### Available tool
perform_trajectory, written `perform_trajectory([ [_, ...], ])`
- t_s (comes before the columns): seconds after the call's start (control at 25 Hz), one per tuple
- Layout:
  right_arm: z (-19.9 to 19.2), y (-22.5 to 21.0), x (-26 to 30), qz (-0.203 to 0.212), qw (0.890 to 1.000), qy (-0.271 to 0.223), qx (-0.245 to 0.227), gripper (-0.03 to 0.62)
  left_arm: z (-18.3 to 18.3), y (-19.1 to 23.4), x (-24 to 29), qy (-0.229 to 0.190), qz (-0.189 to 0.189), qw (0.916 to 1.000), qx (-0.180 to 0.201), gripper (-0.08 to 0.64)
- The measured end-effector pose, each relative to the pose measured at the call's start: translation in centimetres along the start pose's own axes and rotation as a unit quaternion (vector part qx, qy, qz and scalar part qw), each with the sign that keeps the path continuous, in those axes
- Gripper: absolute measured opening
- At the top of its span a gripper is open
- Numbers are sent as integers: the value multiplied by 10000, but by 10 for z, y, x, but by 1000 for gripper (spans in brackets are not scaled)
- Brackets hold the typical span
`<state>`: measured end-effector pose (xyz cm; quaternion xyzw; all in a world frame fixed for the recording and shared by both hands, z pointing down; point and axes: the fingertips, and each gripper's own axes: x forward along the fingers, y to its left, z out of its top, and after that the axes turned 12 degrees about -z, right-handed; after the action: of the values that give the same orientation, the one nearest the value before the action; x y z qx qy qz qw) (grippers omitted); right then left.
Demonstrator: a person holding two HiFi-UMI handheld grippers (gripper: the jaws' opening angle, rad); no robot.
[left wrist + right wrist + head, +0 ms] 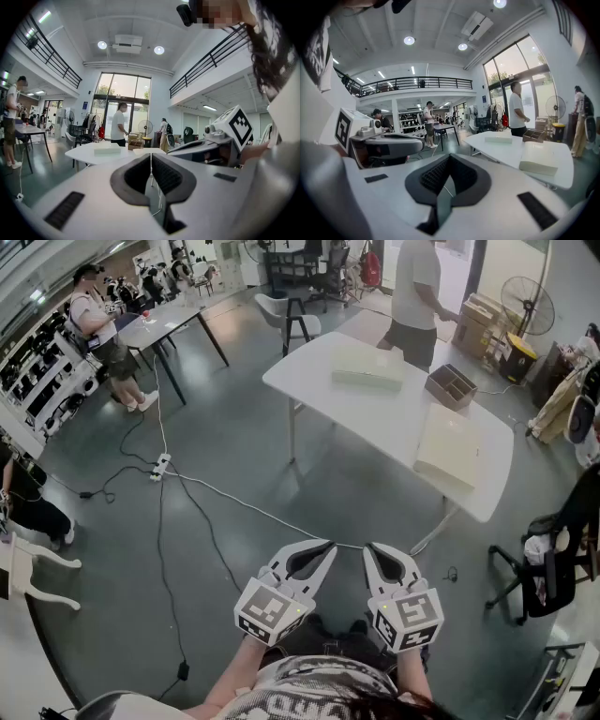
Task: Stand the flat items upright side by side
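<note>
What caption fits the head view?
Left gripper and right gripper, shut and empty, face a white table holding flat boxes.

The person (413,296) standing behind the bench (309,376) has the head cut off by the head view's top edge, the pale flat items (448,448) on the bench are too small to identify, and so is whatever the brown box (451,385) holds.

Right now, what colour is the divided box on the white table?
Brown; the divided box shows best in the head view.
</note>
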<state>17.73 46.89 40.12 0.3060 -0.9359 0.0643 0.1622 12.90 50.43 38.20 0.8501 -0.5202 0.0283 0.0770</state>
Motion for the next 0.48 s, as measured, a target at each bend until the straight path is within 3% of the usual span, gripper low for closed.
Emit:
perform_trajectory([
  [0.24, 3, 6, 5, -142, 9995, -115, 254, 0, -4, 8, -14, 14, -30, 10000, 7, 15],
  [0.48, -8, 4, 11, -112, 9996, 77, 263, 0, -17, 22, -15, -43, 74, 9994, -328, 15],
])
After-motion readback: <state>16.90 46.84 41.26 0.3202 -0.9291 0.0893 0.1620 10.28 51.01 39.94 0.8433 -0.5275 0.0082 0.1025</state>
